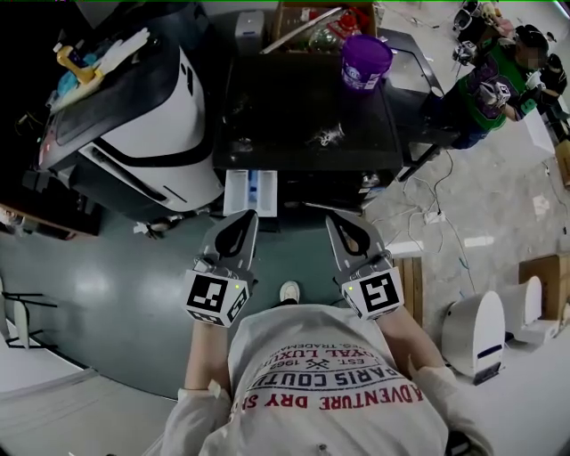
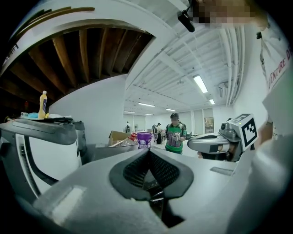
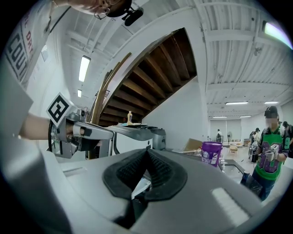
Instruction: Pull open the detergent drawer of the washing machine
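The black washing machine point(image 1: 307, 111) stands in front of me, and its white detergent drawer point(image 1: 250, 191) sticks out of the front at the left, pulled open. My left gripper point(image 1: 246, 219) hovers just below the drawer, level, jaws shut with nothing between them. My right gripper point(image 1: 337, 223) hangs beside it, under the machine's front edge, also shut and empty. In the left gripper view the black pads point(image 2: 160, 169) meet at the tip and the right gripper point(image 2: 214, 143) shows to the right. The right gripper view shows closed pads point(image 3: 158, 171) and the left gripper point(image 3: 89, 132).
A purple tub point(image 1: 365, 61) and a small shiny object point(image 1: 328, 134) sit on the machine's top, a cardboard box point(image 1: 321, 20) behind. A white-and-black appliance point(image 1: 147, 116) stands at the left. A person in a green apron point(image 1: 497, 82) is at the far right; a white device point(image 1: 475, 334) sits on the floor.
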A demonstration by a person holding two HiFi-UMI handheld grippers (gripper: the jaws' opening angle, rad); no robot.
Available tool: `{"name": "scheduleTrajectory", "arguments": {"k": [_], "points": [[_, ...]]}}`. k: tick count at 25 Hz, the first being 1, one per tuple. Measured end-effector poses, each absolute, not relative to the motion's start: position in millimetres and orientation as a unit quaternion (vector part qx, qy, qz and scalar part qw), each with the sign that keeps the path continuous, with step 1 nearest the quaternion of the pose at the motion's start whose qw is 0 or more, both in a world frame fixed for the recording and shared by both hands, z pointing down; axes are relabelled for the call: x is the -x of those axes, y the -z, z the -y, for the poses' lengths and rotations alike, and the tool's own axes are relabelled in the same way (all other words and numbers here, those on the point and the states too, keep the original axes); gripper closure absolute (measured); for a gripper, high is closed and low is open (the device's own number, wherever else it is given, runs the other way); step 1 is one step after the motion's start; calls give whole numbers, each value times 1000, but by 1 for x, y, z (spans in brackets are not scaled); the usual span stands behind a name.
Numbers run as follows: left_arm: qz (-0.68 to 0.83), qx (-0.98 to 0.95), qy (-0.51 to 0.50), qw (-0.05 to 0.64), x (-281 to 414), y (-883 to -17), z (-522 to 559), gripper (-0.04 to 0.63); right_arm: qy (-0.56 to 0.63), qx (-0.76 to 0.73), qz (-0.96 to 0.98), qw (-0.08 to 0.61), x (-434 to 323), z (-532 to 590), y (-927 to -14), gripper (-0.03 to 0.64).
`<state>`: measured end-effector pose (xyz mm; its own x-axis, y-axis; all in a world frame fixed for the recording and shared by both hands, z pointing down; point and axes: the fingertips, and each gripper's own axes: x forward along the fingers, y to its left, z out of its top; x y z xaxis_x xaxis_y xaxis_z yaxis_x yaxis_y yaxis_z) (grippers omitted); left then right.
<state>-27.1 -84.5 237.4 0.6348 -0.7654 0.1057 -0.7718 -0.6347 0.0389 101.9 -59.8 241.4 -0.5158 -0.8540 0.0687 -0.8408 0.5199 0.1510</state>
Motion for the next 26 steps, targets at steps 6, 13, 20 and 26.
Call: {"name": "scheduleTrajectory", "arguments": {"k": [6,13,20,26], "points": [[428,-902,-42,38,24,-238,85,594,48,-481,873,69,-99,59,-239,617],[427,-902,-41,34,22,-234,84,594,57,-480,874,60,-100,58,-237,617],[428,-902,-41,38,22,-237,84,594,56,-480,874,55,-101,57,-238,617],[426,-903,-42,43,18,-241,84,594,49,-484,873,48,-105,56,-240,617]]}}
